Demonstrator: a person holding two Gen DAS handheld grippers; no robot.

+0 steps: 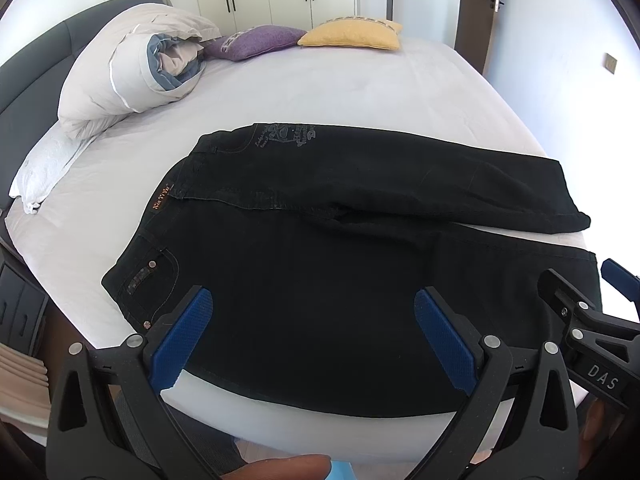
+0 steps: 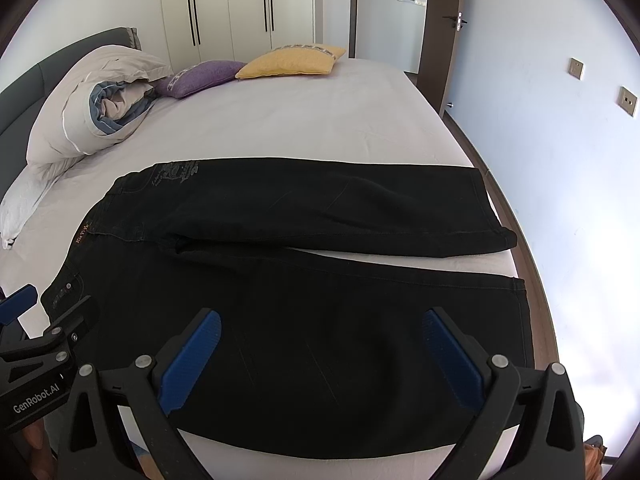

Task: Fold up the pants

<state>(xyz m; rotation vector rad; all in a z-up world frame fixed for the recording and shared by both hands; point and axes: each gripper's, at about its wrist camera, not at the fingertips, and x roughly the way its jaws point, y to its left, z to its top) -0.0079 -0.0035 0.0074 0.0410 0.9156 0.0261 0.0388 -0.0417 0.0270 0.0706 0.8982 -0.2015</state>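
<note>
Black pants (image 1: 320, 280) lie spread flat on the bed (image 1: 340, 92), waistband toward the headboard side at left, both legs running right; the far leg (image 2: 340, 208) angles away from the near leg (image 2: 360, 320), leaving a wedge of bare sheet between the hems. No fold looks made yet, so I judge this to be the opening step: approach before the first grasp. Left claw (image 1: 312, 336) hangs over the seat and hip area, jaws spread wide, gripping nothing. Right claw (image 2: 320, 360) hangs over the near leg, likewise released and empty. Next move probably calls for pinching the near edge at waist and lower leg together, then carrying the near leg over onto the far one; cloth is dark and limp, so both layers need catching. Left wrist view shows the orange waistband label (image 1: 162, 197) and rivets of the back pocket (image 1: 150, 276) clearly; right wrist view shows both hems and the bed's right edge in full.
</note>
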